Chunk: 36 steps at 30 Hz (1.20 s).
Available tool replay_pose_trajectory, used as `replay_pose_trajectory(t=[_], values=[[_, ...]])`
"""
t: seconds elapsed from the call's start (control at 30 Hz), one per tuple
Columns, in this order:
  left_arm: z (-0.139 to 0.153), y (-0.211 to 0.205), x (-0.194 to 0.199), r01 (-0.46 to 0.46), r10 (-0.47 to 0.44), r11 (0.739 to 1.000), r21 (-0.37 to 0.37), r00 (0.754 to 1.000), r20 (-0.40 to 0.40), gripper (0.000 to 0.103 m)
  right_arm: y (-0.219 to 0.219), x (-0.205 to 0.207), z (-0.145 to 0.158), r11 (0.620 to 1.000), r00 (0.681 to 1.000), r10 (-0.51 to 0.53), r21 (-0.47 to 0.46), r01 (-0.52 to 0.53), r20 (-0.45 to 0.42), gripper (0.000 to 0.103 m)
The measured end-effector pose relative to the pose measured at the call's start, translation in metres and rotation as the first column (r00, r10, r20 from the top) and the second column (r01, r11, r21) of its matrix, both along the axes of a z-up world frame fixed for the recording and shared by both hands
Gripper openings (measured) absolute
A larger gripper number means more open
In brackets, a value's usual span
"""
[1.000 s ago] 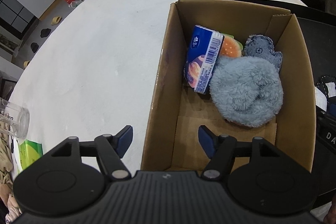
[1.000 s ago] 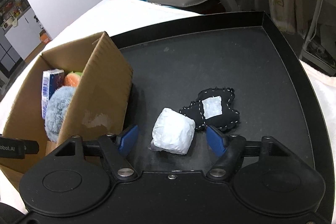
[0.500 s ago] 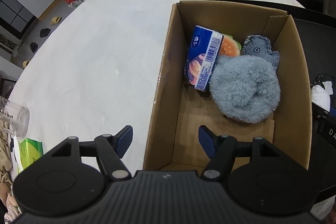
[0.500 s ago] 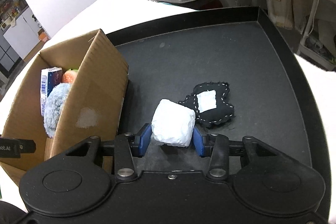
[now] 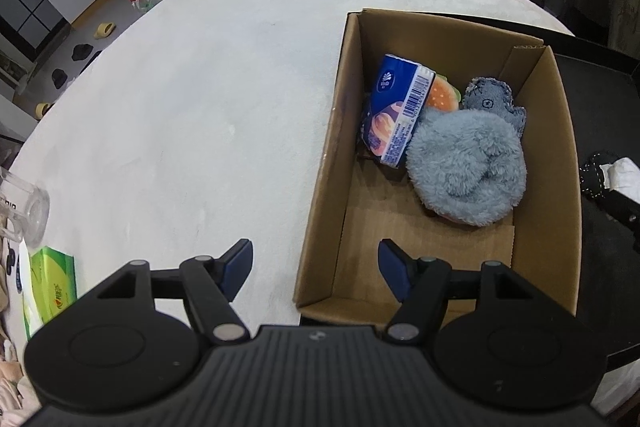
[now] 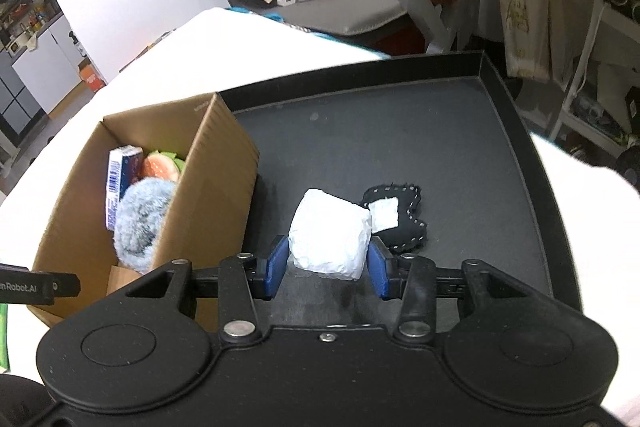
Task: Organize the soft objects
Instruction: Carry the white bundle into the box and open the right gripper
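Note:
My right gripper is shut on a white wrapped soft bundle, held above the black tray. Behind it on the tray lies a black stitched pouch with a white patch. To the left stands an open cardboard box holding a blue tissue pack, a burger plush, a grey denim toy and a fluffy blue plush. My left gripper hangs open over the box's near-left wall, gripping nothing.
The box sits partly on a white table and against the tray. A clear glass and a green tissue pack lie at the table's left edge. Shelves and bags stand beyond the tray.
My right gripper closed on the white bundle and lifted it off the tray. The left gripper drew back slightly, staying open.

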<state>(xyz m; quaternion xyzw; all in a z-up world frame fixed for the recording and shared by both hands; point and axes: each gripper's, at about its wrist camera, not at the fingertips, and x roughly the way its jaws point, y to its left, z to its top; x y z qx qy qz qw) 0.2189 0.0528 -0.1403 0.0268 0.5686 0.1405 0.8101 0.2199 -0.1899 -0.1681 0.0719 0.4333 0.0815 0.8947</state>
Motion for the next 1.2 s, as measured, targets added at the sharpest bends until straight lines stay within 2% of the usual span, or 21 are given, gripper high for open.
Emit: replay_pose_trajectory(t=[0.23, 0.7, 1.2], values=[[0.003, 0.008, -0.007, -0.016, 0.016, 0.999, -0.029, 1.0, 0.017, 0.068, 0.002, -0.006, 0.023, 1.0, 0.999, 0.008, -0.003, -0.008, 0.043, 0.042], [0.005, 0.019, -0.014, -0.015, 0.022, 0.994, -0.106, 0.998, 0.064, 0.068, 0.029, -0.016, 0.06, 0.995, 0.99, 0.102, -0.013, -0.101, 0.099, 0.042], [-0.001, 0.027, -0.018, -0.024, 0.041, 0.985, -0.173, 0.995, 0.096, 0.064, 0.071, -0.015, 0.075, 0.983, 0.978, 0.183, -0.031, -0.181, 0.1, 0.042]])
